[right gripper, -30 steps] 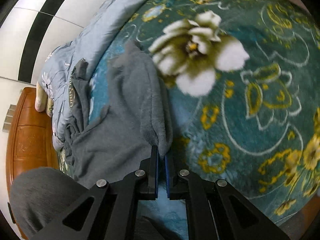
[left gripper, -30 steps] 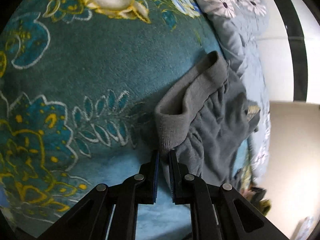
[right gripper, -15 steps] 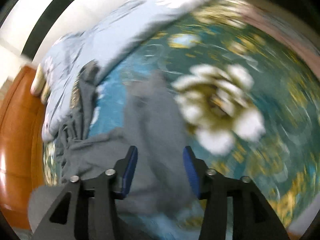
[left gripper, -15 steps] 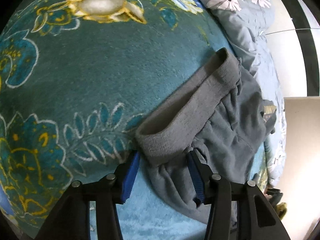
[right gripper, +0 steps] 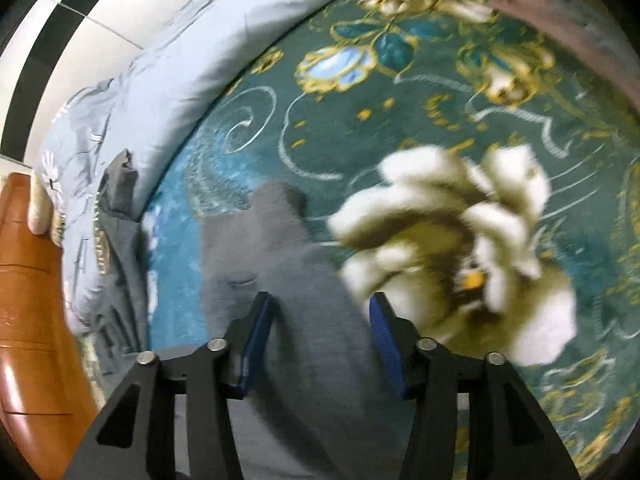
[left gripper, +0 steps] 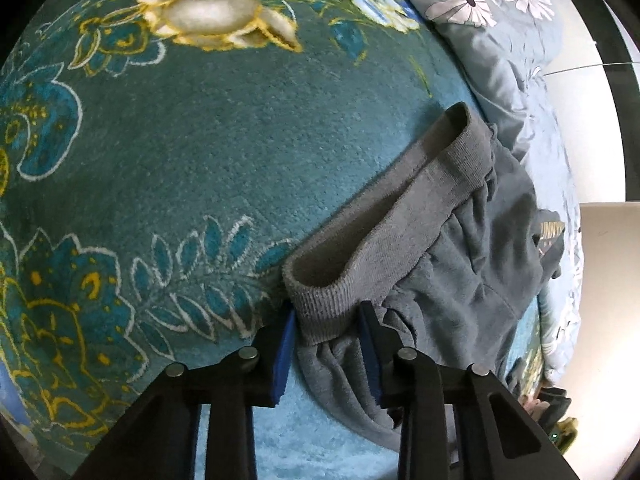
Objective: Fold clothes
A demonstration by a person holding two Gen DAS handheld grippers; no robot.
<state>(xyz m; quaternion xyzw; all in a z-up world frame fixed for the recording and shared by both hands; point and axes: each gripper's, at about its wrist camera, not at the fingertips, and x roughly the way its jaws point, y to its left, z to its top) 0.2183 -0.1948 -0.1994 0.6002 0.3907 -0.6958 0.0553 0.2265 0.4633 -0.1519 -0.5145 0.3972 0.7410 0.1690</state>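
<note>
A grey fleece garment (left gripper: 460,264) with a ribbed waistband (left gripper: 384,240) lies on a teal floral blanket (left gripper: 200,152). My left gripper (left gripper: 326,320) is open, its blue pads on either side of the waistband's near end, not clamping it. In the right wrist view the same grey garment (right gripper: 288,280) lies flat and runs under my right gripper (right gripper: 320,312), which is open above it. That view is motion-blurred.
A light blue flowered duvet (left gripper: 500,52) is bunched along the blanket's far edge, also in the right wrist view (right gripper: 132,92). More dark grey clothing (right gripper: 116,240) lies beside it. An orange wooden bed frame (right gripper: 28,300) stands at the left. A white wall is behind.
Both grippers were shut on the grey garment a second ago and have opened, letting it go. The waistband now lies flatter on the blanket. The right gripper has swung and lifted away.
</note>
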